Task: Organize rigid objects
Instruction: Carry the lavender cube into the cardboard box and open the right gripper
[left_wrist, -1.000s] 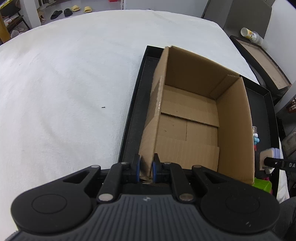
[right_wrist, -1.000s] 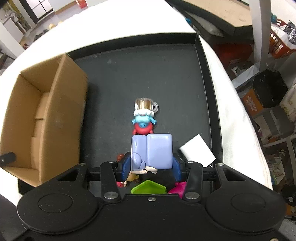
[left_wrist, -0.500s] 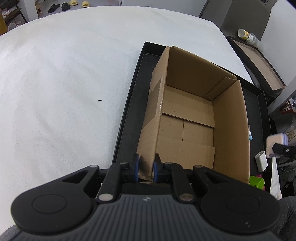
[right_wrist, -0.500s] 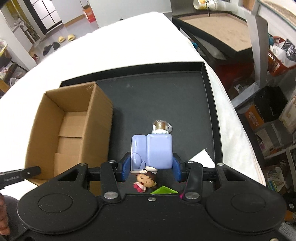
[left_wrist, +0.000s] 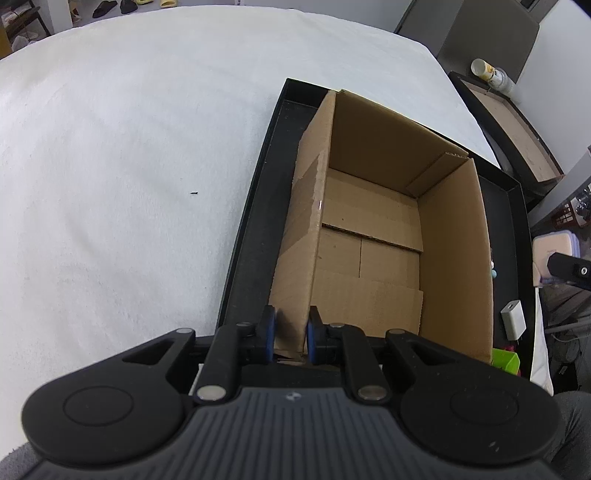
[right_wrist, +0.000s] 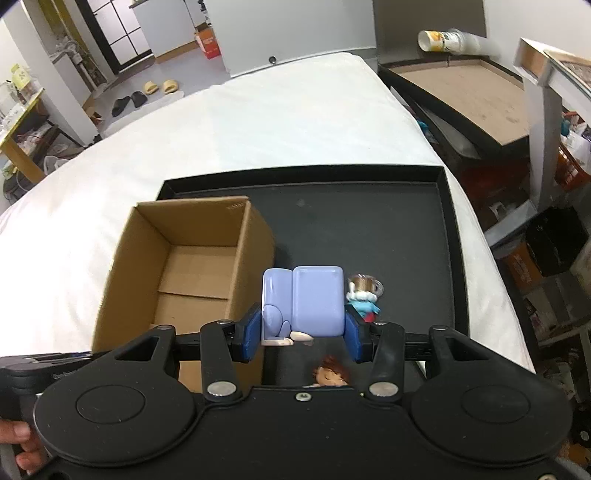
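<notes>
An open, empty cardboard box (left_wrist: 373, 236) stands at the left end of a black tray (left_wrist: 251, 236); it also shows in the right wrist view (right_wrist: 192, 266). My left gripper (left_wrist: 290, 332) is shut on the box's near left wall. My right gripper (right_wrist: 301, 330) is shut on a lavender toy block (right_wrist: 306, 302) and holds it above the tray (right_wrist: 406, 229), just right of the box. A small figure in blue and red (right_wrist: 364, 297) stands on the tray beside it. A brown-haired doll (right_wrist: 332, 374) lies below the gripper.
A white charger (left_wrist: 513, 319) and a green piece (left_wrist: 506, 362) lie at the tray's near right. The tray rests on a white cloth-covered surface (left_wrist: 129, 166). A brown board and shelves of clutter (right_wrist: 480, 88) are to the right, off the surface.
My right gripper has risen and moved left toward the box with the lavender block in it. My left gripper keeps its hold on the box wall.
</notes>
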